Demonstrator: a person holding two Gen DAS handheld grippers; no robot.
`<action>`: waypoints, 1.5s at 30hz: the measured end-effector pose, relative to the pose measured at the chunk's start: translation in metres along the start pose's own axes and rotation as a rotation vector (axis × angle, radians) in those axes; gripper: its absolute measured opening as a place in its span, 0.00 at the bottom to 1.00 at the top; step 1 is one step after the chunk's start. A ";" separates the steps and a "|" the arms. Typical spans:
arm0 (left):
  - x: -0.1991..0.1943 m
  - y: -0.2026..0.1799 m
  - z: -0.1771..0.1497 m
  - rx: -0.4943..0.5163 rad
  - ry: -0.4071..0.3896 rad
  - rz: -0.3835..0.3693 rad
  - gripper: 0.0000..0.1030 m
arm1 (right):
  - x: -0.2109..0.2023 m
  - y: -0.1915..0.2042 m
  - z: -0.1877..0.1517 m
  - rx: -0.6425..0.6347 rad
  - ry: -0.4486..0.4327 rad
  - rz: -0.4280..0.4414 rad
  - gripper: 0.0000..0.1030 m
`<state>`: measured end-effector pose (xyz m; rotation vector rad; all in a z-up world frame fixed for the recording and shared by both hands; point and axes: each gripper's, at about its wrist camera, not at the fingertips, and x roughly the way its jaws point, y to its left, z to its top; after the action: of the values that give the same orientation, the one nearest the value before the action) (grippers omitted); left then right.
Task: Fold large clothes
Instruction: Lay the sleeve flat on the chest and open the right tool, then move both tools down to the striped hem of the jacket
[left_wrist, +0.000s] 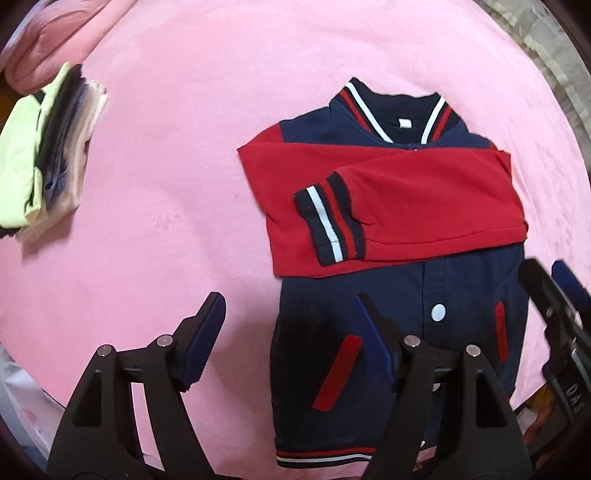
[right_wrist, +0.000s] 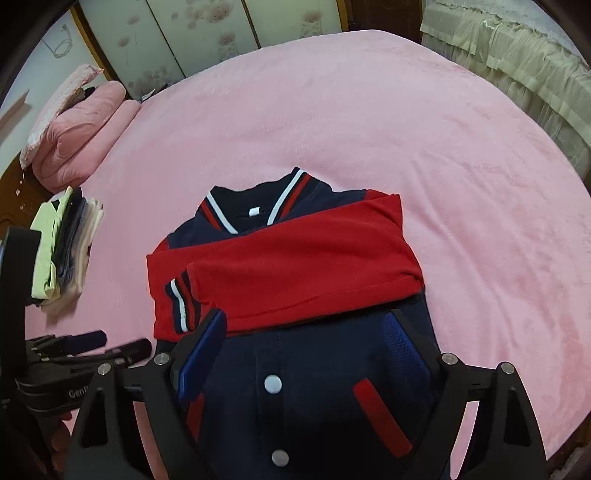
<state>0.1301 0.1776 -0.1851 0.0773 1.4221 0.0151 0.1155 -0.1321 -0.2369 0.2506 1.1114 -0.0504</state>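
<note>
Both red sleeves (left_wrist: 388, 206) lay crossed over the navy jacket (right_wrist: 314, 387), leaving the hem-to-collar fold undone, while left gripper (left_wrist: 291, 343) and right gripper (right_wrist: 306, 354) hung spread apart, holding nothing

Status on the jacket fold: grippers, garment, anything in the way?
Left gripper open, right gripper open, both empty above the lower half. Jacket flat on pink bed, both red sleeves crossed over chest. Folded stack well aside.
</note>
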 end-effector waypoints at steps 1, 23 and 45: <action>-0.003 0.000 -0.004 -0.005 -0.001 -0.003 0.67 | -0.002 0.001 -0.002 -0.006 0.003 0.003 0.85; -0.080 -0.032 -0.121 -0.186 -0.075 -0.005 0.68 | -0.118 -0.066 -0.078 -0.163 -0.095 0.115 0.86; 0.012 0.028 -0.238 -0.319 -0.067 -0.046 0.67 | -0.079 -0.200 -0.243 0.212 0.047 0.174 0.82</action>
<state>-0.1024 0.2164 -0.2302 -0.2162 1.3388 0.1990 -0.1661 -0.2782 -0.3031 0.5396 1.1283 -0.0071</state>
